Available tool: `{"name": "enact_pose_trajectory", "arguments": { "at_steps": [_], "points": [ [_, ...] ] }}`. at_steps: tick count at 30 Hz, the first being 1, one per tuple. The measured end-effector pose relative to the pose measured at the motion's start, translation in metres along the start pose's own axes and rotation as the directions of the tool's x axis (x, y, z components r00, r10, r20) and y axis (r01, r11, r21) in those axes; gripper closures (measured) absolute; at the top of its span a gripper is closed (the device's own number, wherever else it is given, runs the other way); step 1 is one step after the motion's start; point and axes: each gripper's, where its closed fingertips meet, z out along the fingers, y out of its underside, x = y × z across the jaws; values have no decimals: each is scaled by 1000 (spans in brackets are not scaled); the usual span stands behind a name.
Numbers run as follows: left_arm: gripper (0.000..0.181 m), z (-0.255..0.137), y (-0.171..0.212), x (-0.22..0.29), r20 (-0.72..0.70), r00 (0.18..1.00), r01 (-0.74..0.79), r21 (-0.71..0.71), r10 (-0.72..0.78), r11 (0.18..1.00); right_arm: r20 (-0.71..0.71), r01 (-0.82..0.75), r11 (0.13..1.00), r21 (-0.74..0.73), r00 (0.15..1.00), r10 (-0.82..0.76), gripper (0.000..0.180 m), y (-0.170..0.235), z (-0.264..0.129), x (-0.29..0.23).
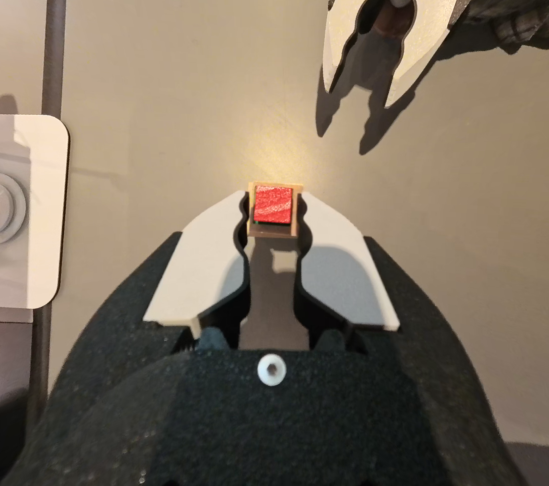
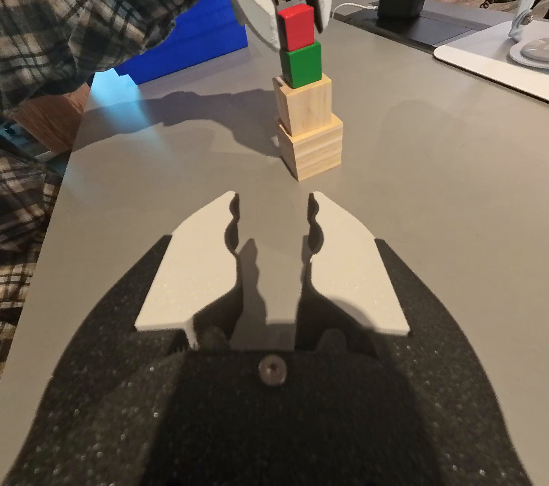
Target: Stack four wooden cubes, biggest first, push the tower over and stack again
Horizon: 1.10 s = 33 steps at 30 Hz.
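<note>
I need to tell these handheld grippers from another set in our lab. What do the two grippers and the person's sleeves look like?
Both look alike. The left gripper and right gripper each have two off-white fingers with wavy, scalloped inner edges, mounted in a black, grainy-textured body with one round screw at its centre. No cables show. The sleeve is plaid flannel in grey, beige and dark checks.

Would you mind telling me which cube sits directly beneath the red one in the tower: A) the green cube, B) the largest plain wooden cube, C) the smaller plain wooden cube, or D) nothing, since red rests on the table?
A: in the right wrist view the red cube rests directly on the green cube, with two plain wooden cubes below.
</note>
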Motion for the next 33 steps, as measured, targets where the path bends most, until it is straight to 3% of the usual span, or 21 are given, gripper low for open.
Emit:
{"name": "enact_pose_trajectory", "arguments": {
  "at_steps": [5, 9, 14, 20, 21, 22, 23, 28, 33],
  "points": [
    [131, -18, -3, 0, 16, 1000, -5, 52, 5, 999, -2, 0, 1000, 5, 1000, 0, 135, -1, -1, 0],
    [104, -58, -6, -1, 58, 994, 75, 238, -91, 968, -11, -1, 1000, 5, 1000, 1, 132, -1, -2, 1],
    [95, -92, 26, -4, 141, 942, 189, 528, -305, 828, -41, 1, 1000, -11, 999, -2, 127, 0, 0, 4],
    [96, -99, 97, -12, 198, 830, 231, 729, -521, 645, -156, -52, 997, -49, 987, 43, 118, 2, 2, 18],
    [98, -101, 107, -15, 211, 811, 231, 741, -545, 630, -195, -63, 995, -74, 980, 48, 124, 1, 0, 23],
    [100, -102, 118, -18, 233, 789, 227, 749, -568, 623, -213, -87, 989, -122, 975, 59, 163, 4, -3, 24],
    [101, -105, 127, -22, 260, 766, 220, 753, -588, 620, -242, -138, 976, -171, 966, 94, 180, 8, -6, 28],
    [103, -113, 156, -32, 402, 668, 208, 707, -627, 676, -344, -483, 849, -212, 850, 398, 180, 6, -9, 36],
    [103, -110, 167, -31, 400, 644, 253, 694, -652, 674, -408, -604, 765, -223, 771, 489, 180, -6, 9, 42]
  ]
}}
